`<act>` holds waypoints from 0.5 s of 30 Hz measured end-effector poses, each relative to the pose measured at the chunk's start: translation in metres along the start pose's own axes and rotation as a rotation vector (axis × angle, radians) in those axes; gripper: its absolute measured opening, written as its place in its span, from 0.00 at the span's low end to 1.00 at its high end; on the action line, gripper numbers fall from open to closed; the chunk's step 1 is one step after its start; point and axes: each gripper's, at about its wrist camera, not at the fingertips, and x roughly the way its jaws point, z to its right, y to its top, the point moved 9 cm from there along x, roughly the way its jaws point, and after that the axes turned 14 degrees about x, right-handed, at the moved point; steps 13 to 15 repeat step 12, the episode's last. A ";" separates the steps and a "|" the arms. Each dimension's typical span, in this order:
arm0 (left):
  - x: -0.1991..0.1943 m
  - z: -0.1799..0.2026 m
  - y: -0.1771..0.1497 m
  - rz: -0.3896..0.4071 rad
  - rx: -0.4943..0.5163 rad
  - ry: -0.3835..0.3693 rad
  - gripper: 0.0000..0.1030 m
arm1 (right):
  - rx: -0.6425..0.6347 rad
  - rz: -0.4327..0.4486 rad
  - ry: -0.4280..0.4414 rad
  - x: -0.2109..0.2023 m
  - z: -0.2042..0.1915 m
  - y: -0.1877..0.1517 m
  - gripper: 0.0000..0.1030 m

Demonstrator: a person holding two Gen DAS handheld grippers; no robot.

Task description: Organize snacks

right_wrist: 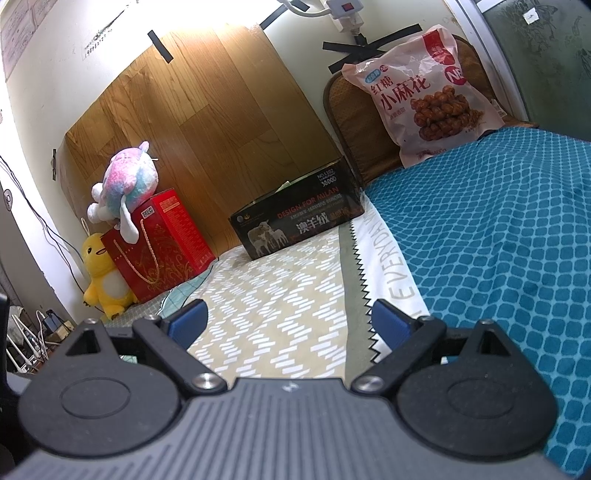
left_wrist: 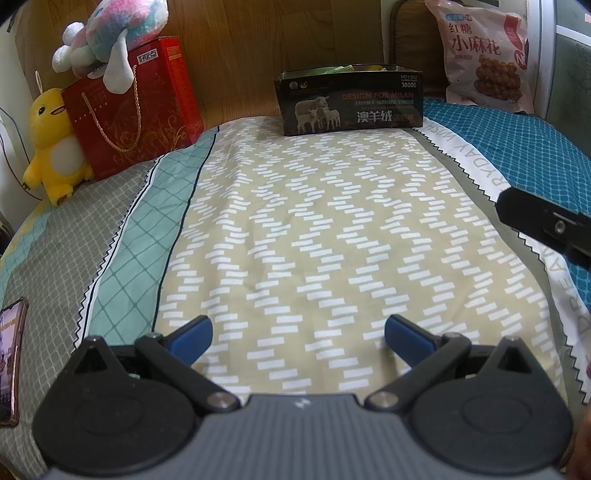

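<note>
Black cardboard marks the task's likely container: an open-topped box [left_wrist: 349, 99] printed with sheep stands at the far end of the bed [left_wrist: 314, 229], against the wood-grain panel. Something green and yellow shows just above its rim, though we cannot tell what it is. The one snack we can name is the pink bag of brown-sugar twists [left_wrist: 485, 55], propped upright at the headboard, to the right of the box and apart from it, on the teal quilt [right_wrist: 498, 229].

Our left tongs [left_wrist: 298, 332] hover low over the beige patterned sheet, spread wide and holding nothing. Our right tongs [right_wrist: 288, 321] hang near the seam between sheet and quilt, likewise spread and empty.

We judge the scene fits two stages. Either snacks lie in the box and the bag is one more to go in, or the sorting is over and the bag stands where it belongs. The pictures do not settle which. Any grasp of the bag would want a pinch on its crimped edge, since the puffed film would likely slip.

By count: one black box, one snack bag, one red gift box with a rope handle [left_wrist: 140, 107], two plush toys, a yellow duck [left_wrist: 55, 147] and a pastel one [left_wrist: 110, 33] atop the red box, and one phone [left_wrist: 11, 362] at the left edge.
</note>
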 end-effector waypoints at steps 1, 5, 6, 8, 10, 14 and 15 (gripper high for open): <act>0.000 0.000 0.001 0.002 0.000 -0.001 1.00 | -0.001 0.001 0.000 0.000 0.000 0.000 0.94; 0.002 0.000 0.008 0.004 -0.003 -0.017 1.00 | 0.001 0.007 -0.005 -0.001 0.002 0.001 0.94; 0.003 0.000 0.009 0.003 -0.004 -0.023 1.00 | 0.001 0.008 -0.006 -0.001 0.002 0.001 0.94; 0.003 0.000 0.011 0.008 -0.003 -0.029 1.00 | 0.001 0.010 -0.008 -0.001 0.002 0.002 0.94; 0.003 0.000 0.013 0.015 -0.002 -0.032 1.00 | -0.001 0.012 -0.010 -0.002 0.001 0.001 0.94; 0.003 0.000 0.014 0.019 -0.003 -0.035 1.00 | -0.003 0.012 -0.010 -0.002 0.000 0.001 0.94; 0.003 0.000 0.014 0.019 -0.003 -0.035 1.00 | -0.003 0.012 -0.010 -0.002 0.000 0.001 0.94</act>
